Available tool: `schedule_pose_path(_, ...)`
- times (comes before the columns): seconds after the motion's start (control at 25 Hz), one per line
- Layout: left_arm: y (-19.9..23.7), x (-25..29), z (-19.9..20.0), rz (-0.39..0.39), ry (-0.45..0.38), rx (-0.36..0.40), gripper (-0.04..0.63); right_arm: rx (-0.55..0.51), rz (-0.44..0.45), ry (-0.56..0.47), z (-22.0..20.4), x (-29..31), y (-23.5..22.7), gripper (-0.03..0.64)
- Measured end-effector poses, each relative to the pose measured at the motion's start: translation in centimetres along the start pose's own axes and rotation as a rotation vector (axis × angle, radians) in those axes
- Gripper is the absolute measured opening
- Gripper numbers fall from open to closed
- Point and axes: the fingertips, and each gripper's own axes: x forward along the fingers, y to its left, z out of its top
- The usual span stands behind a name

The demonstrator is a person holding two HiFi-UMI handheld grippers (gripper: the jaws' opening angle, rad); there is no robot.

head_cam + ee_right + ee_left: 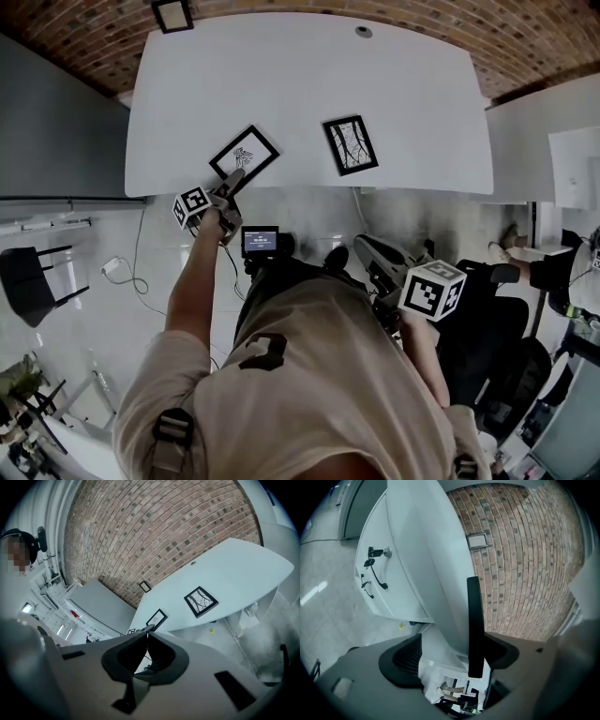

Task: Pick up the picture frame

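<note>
Head view puts the task's thing, a black-edged rectangular picture frame with a white mount (244, 153), lying flat and turned cornerwise at the lower left of the white table top (300, 75), its near corner close to the table's front edge. The left gripper (236, 176) reaches that corner from off the edge. In the left gripper view its jaws stand apart with the frame's thin black edge (474, 620) between them, just beside 1 jaw and clear of the other, so nothing is clamped. The right gripper (146, 633) is closed on nothing and hangs low by the person's body, well away from the table. The main risk I see is the narrow bite. Closing on 1 corner only could let the frame pivot or slip out and drop past the edge to the floor. The lower jaw might also catch the table's lip and pinch the slab with the frame. Room is generous: the top is bare around the frame, and the second black frame (350, 144) lies well apart, towards the centre.
</note>
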Motion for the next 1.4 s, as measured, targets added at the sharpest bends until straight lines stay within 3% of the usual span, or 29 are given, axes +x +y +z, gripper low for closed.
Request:
schedule_pose_path(0.44, -0.3, -1.2, -0.8, -0.033, 0.025, -0.056, 0.304, -0.006, -0.013, -0.022, -0.8, 0.5, 1.3, 0.006)
schedule_pose_path(0.92, -1.8, -2.2, -0.5, -0.121, 0.043, -0.041, 0.123, -0.016, -0.018, -0.027, -2.3, 1.5, 3.3, 0.006)
schedule_pose_path(1.4, -1.5, -3.0, -1.1, -0.141, 0.072, -0.029, 0.098, 0.010, -0.018, -0.076, -3.2, 1.2, 3.5, 0.006)
